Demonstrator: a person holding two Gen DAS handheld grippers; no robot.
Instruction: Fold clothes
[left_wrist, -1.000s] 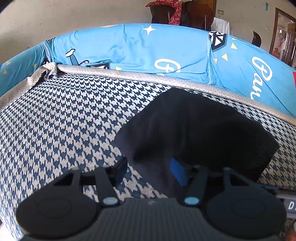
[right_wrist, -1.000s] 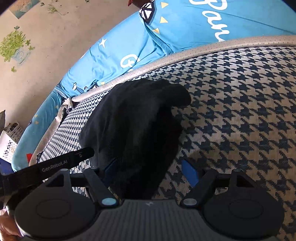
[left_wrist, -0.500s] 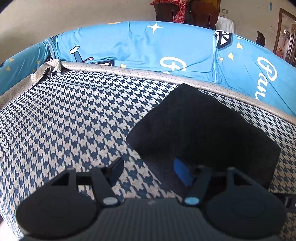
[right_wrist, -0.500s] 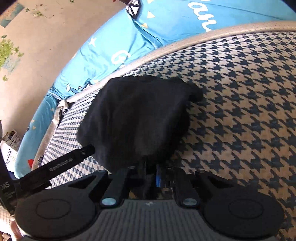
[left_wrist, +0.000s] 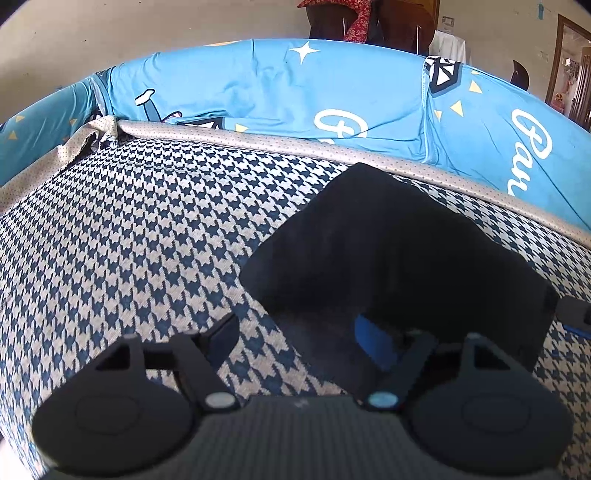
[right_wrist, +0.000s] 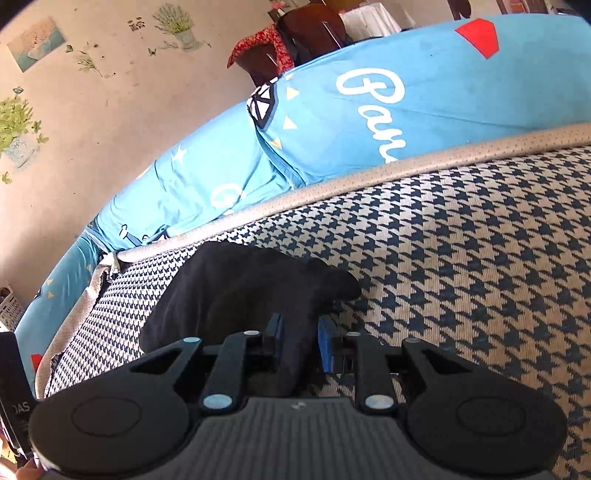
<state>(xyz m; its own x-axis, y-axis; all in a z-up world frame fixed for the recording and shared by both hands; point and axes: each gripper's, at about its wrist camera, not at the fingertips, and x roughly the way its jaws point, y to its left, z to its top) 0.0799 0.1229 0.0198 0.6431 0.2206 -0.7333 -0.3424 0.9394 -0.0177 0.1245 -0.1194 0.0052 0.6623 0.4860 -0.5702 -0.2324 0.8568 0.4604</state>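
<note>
Houndstooth fabric in navy and cream covers the sofa seat (left_wrist: 129, 236), edged at the far side by a beige dotted piping strip (left_wrist: 266, 142) and backed by bright blue cushions (left_wrist: 280, 96) printed with white script, stars and triangles. Beyond them stands a plaster wall (right_wrist: 92, 110) with plant stickers, and dark wooden furniture draped with a red patterned cloth (right_wrist: 258, 40).

On the seat, the left gripper (left_wrist: 291, 334) has its jaws spread wide; the left one sits over bare houndstooth, the right blue-padded one over the near edge of the black garment (left_wrist: 399, 254), pinching nothing. The right gripper (right_wrist: 300, 345) has its jaws drawn close together, pinching a bunched near edge of that garment (right_wrist: 251, 291).

From the left wrist view the garment lies folded and flat, a rough rectangle turned diagonally, one corner pointing at the far piping, its long axis running from far left to near right.
</note>
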